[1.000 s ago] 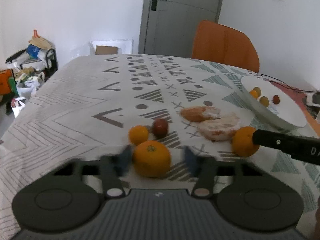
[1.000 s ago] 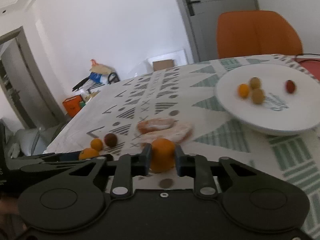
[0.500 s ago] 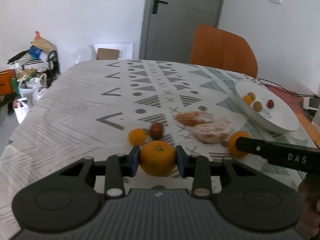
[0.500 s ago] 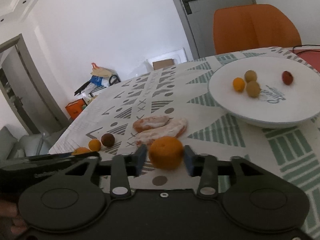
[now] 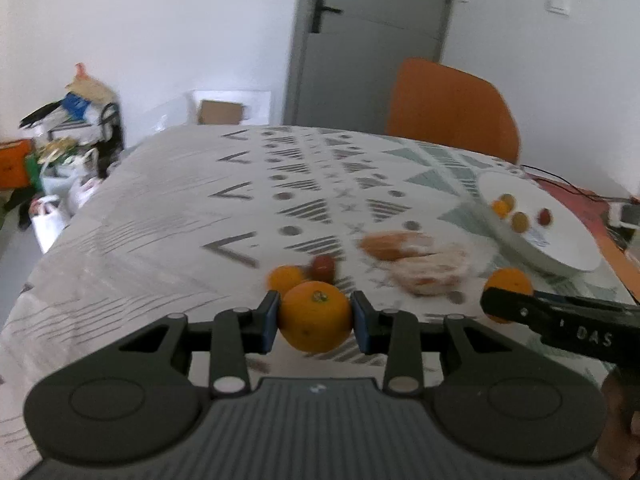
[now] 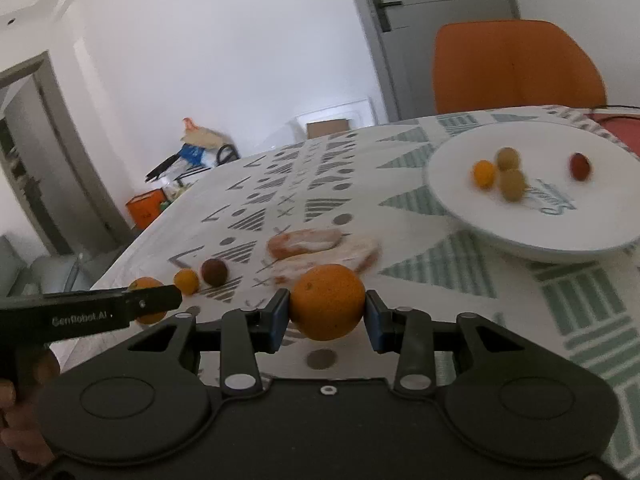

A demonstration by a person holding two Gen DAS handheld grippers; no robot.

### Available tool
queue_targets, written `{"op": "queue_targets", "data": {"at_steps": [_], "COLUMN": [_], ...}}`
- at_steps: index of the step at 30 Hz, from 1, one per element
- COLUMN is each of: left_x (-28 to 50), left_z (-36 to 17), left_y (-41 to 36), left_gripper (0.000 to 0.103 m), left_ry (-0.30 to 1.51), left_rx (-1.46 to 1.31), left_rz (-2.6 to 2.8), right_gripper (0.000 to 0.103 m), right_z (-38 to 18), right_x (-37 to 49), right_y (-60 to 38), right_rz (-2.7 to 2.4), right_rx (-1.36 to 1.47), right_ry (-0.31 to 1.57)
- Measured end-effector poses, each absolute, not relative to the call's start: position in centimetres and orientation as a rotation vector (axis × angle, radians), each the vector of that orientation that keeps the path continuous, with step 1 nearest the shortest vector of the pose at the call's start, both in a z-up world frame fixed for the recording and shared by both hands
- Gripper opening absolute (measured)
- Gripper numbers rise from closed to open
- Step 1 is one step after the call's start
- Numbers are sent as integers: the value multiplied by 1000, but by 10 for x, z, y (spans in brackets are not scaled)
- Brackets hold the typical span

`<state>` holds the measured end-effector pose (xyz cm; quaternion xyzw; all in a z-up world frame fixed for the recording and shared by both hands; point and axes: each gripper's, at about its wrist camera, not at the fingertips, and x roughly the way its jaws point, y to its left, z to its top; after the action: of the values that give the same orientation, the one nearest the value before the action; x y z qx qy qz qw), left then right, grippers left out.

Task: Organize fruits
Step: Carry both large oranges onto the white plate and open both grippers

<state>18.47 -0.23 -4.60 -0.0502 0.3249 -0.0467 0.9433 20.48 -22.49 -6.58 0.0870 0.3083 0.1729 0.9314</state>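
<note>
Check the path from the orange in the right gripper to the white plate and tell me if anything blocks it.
Nothing visible does. The orange sits between the closing jaws of the right gripper, and only bare tablecloth lies between it and the white plate. The peeled citrus pieces lie off to the left of that line.

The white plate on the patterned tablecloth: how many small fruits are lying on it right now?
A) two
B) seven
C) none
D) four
D: the right wrist view shows four small fruits on the white plate: one small orange fruit, two olive-yellow ones and a dark red one.
</note>
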Motion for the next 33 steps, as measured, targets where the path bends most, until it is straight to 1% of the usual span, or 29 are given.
{"op": "queue_targets", "data": {"at_steps": [19,28,33], "left_x": [202,216,223], "left_z": [-34,-33,-34], "left_y": [-58,-87,-98], "left_gripper": [36,37,37], "left_ry": [633,632,639], "left_rx": [-34,1,7], "left_rz": [-189,-228,-234], "right_gripper": [38,38,38], "right_z": [-50,-56,-52], "right_x": [198,204,204], "right_y": [-289,-316,-319], "right_rz": [235,226,219], "right_rx": [248,320,308], "right_ry": [549,557,537]}}
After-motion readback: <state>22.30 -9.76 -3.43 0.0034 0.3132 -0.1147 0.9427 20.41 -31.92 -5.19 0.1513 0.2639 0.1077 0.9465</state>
